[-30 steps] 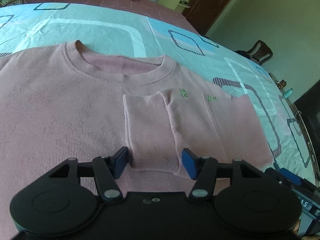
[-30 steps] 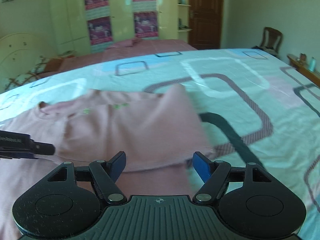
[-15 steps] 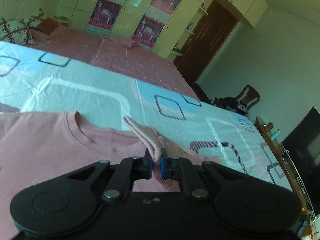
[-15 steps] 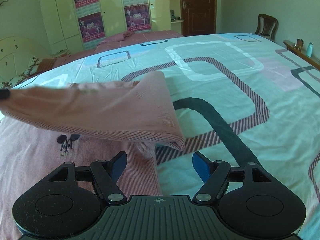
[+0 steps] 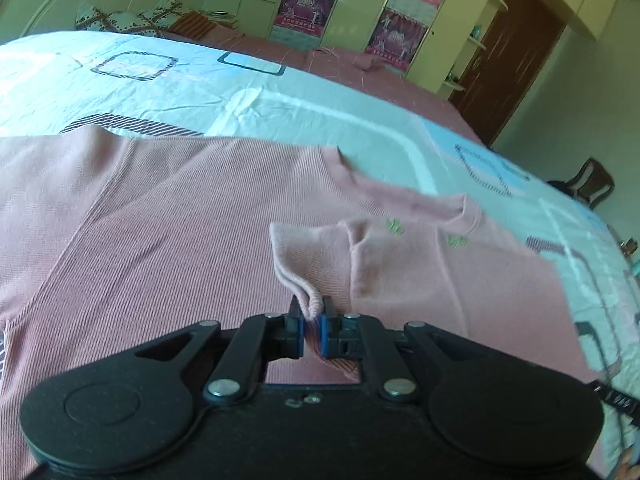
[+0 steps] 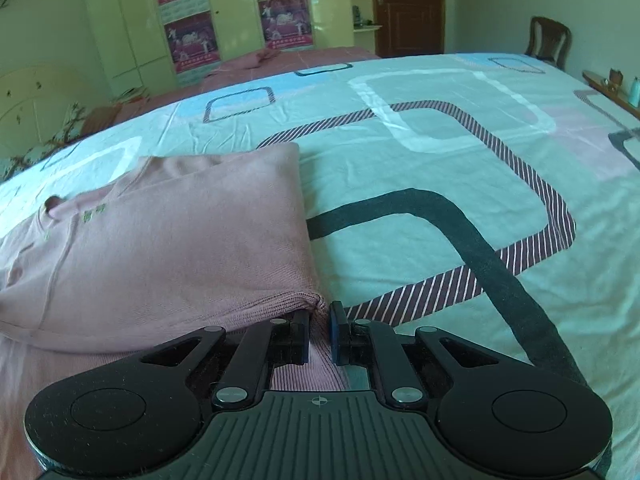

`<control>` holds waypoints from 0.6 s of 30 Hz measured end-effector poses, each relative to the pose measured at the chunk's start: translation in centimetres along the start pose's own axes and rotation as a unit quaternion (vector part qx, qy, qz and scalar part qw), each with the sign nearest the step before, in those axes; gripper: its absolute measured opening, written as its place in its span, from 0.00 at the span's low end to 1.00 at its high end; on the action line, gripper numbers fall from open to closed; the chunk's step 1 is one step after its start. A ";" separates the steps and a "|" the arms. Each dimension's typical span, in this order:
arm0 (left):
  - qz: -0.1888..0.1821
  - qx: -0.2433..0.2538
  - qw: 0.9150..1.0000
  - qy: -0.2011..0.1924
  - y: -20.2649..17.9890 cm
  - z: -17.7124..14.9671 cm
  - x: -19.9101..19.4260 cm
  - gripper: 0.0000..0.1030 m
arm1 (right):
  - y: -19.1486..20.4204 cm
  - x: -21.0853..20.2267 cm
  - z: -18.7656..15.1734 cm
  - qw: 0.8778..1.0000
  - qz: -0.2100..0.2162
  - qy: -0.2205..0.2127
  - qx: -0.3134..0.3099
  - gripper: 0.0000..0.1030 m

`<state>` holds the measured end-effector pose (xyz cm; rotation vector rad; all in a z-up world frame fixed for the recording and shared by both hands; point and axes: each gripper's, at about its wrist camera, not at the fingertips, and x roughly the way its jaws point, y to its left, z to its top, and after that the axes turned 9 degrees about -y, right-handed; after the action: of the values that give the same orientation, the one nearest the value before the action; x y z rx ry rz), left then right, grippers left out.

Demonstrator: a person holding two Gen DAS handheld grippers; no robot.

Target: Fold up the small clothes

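A pink ribbed sweatshirt (image 5: pixel 168 232) lies flat on the bed, neck away from me, with its right side and sleeve folded over the chest. My left gripper (image 5: pixel 311 312) is shut on the ribbed sleeve cuff (image 5: pixel 304 276), just above the chest. In the right wrist view the folded part of the sweatshirt (image 6: pixel 180 248) lies to the left. My right gripper (image 6: pixel 319 316) is shut on the sweatshirt's folded lower right corner (image 6: pixel 312 302), at the garment's edge.
The bed sheet (image 6: pixel 440 168) is pale green with rounded-rectangle patterns. A second bed with a pink cover (image 5: pixel 360 72) lies behind, then yellow wardrobes with posters (image 6: pixel 192 36). A brown door (image 6: pixel 408 4) and a wooden chair (image 6: pixel 548 40) stand at the right.
My left gripper closed on the sleeve cuff, lifted it, and now holds it low over the chest. My right gripper closed on the folded corner; the raised fold has come down flat.
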<state>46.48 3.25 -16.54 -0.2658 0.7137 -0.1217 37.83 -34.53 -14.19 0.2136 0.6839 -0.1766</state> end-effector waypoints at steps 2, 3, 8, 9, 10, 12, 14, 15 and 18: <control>0.006 0.011 1.000 0.006 0.0 -0.3 0.1 0.11 | 0.0 -0.4 0.1 1.000 0.009 0.010 -0.009 0.09; 0.016 0.021 1.000 0.004 -0.2 -0.1 -0.1 0.16 | 0.0 -0.9 0.1 1.000 0.014 0.011 -0.011 0.10; 0.054 0.026 0.997 -0.054 0.2 0.7 -3.2 0.67 | -0.4 -3.6 1.4 0.999 0.025 -0.028 -0.009 0.63; 0.053 0.029 0.996 -0.061 0.1 1.0 -3.7 0.66 | -0.4 -3.7 2.0 0.999 0.026 -0.040 -0.011 0.63; 0.046 0.033 0.996 -0.063 -0.2 1.3 -3.9 0.66 | -0.3 -3.3 2.5 0.999 0.028 -0.043 -0.012 0.63; 0.027 0.047 0.997 -0.060 -1.2 1.6 -3.5 0.65 | -0.5 -1.4 3.7 0.999 0.033 -0.036 -0.004 0.62; 0.014 0.063 0.996 -0.056 -2.4 1.6 -2.4 0.63 | -0.7 1.1 4.6 0.999 0.037 -0.026 0.009 0.62; 0.013 0.069 0.996 -0.053 -2.9 1.5 -1.8 0.63 | -0.7 2.4 5.1 0.999 0.040 -0.020 0.016 0.62; 0.023 0.072 0.997 -0.026 -3.3 0.6 0.9 0.59 | -0.5 6.0 6.4 0.998 0.050 -0.006 0.038 0.45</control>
<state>47.48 -0.01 -15.69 -0.1136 0.6555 -0.1221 46.14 -37.19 -13.28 0.3189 0.6535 -0.1073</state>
